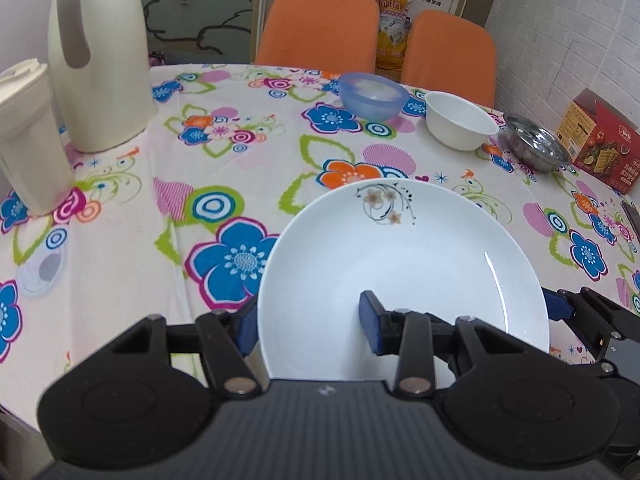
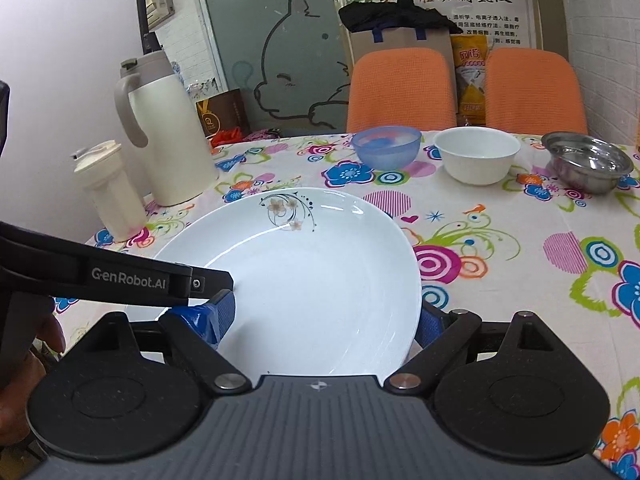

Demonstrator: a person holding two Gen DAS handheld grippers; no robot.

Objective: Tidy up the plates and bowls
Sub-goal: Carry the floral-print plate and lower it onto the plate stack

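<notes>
A white plate with a small flower print [image 1: 404, 264] [image 2: 304, 280] is at the near side of the floral table. My left gripper [image 1: 308, 324] straddles its left rim, one blue pad [image 1: 370, 320] over the plate and one outside; whether it grips is unclear. My right gripper [image 2: 324, 320] straddles its right rim, one pad [image 2: 218, 316] over the plate and one outside. The left gripper's finger [image 2: 120, 276] also shows in the right wrist view. A blue bowl [image 1: 374, 94] [image 2: 386, 146], a white bowl [image 1: 460, 124] [image 2: 476, 158] and a steel bowl [image 1: 536, 146] [image 2: 588, 166] stand in a row at the far edge.
A tall cream thermos jug [image 1: 100, 60] [image 2: 168, 132] and a small cream lidded cup [image 1: 28, 136] [image 2: 110, 188] stand at the left. A red carton [image 1: 600, 140] sits at the far right. Two orange chairs [image 1: 320, 24] [image 2: 400, 88] stand behind the table.
</notes>
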